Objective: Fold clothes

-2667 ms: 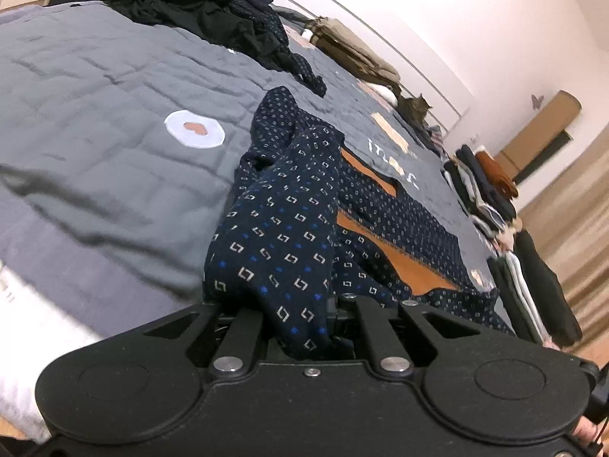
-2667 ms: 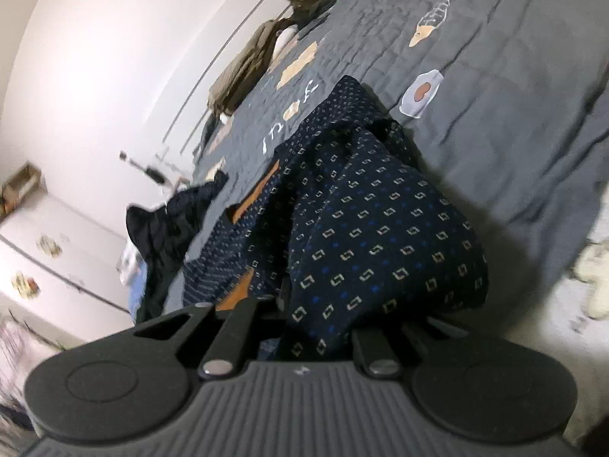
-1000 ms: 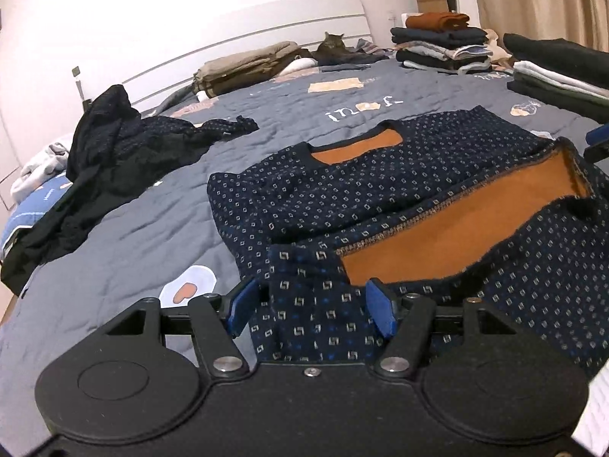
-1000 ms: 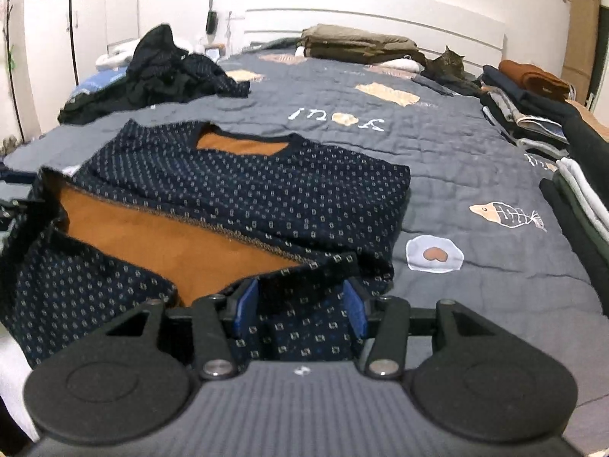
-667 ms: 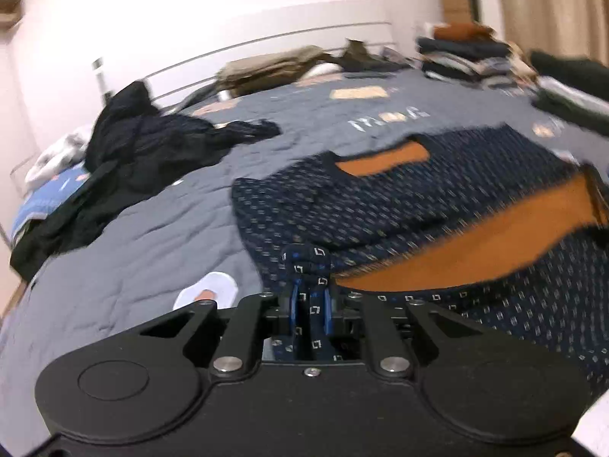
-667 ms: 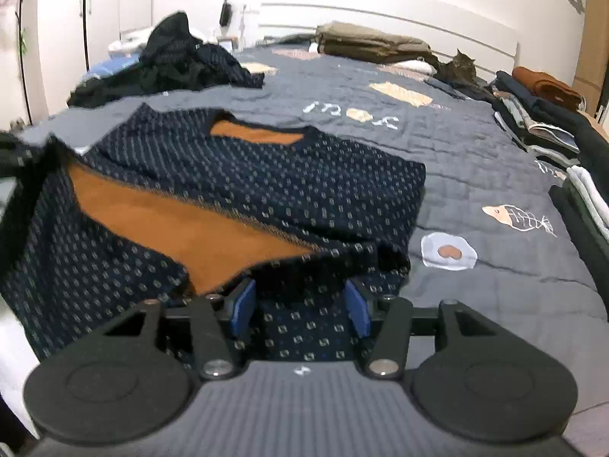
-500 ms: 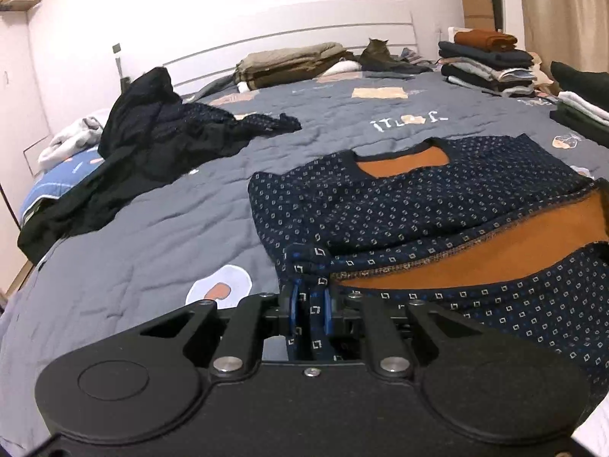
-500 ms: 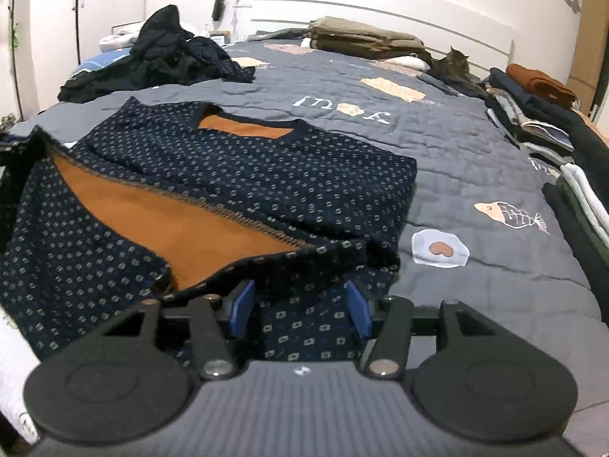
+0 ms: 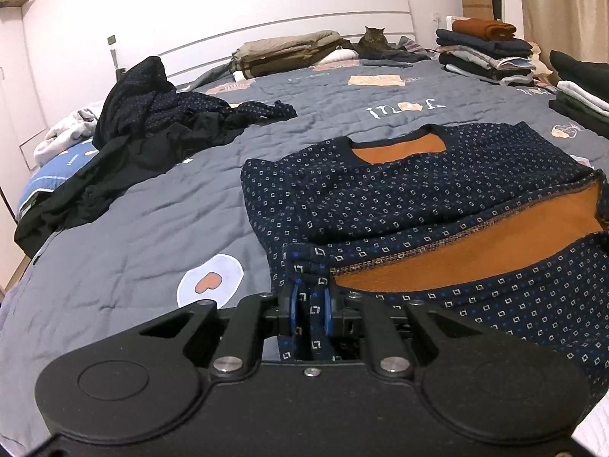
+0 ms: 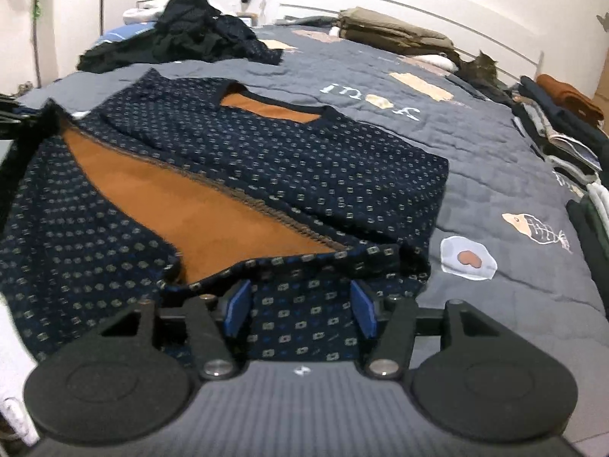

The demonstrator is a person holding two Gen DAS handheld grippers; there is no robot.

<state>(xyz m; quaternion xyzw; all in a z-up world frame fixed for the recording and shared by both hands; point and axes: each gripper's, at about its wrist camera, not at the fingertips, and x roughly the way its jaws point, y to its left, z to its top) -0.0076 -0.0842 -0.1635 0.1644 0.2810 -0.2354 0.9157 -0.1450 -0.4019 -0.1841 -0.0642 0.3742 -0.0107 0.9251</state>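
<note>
A navy patterned sweater (image 9: 411,198) with an orange lining lies on the grey quilt (image 9: 114,236), collar toward the headboard, its near hem turned up so the lining shows. My left gripper (image 9: 309,306) is shut on the hem's near left corner. In the right wrist view the same sweater (image 10: 297,160) lies ahead. My right gripper (image 10: 298,306) is open, its blue pads either side of the hem's near right corner, the fabric between them.
A heap of dark unfolded clothes (image 9: 152,122) lies at the far left of the bed. Stacks of folded clothes (image 9: 483,49) line the right side. A cat (image 9: 375,38) sits by the headboard next to folded khaki bedding (image 9: 289,51).
Both grippers laid the sweater down and opened. The left gripper then shut on the hem's left corner and has held it since. The right gripper stays open.
</note>
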